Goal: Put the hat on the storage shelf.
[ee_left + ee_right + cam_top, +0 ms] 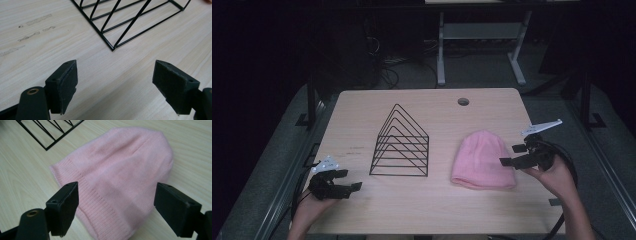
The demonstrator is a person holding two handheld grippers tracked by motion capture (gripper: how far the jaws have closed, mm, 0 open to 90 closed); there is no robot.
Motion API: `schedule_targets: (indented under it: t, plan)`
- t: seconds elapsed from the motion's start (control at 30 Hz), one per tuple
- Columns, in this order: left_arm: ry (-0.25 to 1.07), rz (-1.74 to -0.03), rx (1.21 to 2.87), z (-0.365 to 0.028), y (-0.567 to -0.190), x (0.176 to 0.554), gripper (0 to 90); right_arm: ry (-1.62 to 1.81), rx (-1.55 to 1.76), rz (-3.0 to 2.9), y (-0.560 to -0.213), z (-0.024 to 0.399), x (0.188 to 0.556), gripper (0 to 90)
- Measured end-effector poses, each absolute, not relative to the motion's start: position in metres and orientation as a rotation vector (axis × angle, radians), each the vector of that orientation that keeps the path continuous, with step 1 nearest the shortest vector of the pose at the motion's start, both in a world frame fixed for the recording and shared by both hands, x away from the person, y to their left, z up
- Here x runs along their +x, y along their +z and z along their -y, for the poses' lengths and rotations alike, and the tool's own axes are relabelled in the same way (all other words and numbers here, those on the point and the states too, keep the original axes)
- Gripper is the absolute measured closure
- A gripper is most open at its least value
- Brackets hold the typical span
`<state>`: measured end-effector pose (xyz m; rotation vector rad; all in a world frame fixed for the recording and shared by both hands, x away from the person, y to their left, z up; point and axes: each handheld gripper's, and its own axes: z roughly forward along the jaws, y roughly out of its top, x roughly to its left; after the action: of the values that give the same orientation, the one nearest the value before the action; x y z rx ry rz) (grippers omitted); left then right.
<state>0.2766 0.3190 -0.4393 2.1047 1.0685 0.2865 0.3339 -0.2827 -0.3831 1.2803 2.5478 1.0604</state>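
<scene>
A soft pink knitted beanie with a ribbed brim (482, 161) lies flat on the pale wood-grain table (422, 205), right of centre, bearing no readable label. The right gripper (514, 155) hovers just beside its right edge, jaws spread wide and empty. A black wire triangular file rack (400, 145) stands mid-table. The left gripper (349, 181), also wide open, sits near the rack's front-left corner.
</scene>
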Motion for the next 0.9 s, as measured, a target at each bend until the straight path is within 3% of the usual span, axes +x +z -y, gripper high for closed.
schedule_targets:
  t: [0.9]
  plan:
    - [0.286,-1.094,2.098,-0.324,-0.442,0.277,20.3,1.064,1.347,-2.570,-0.367,0.267,0.415,20.6]
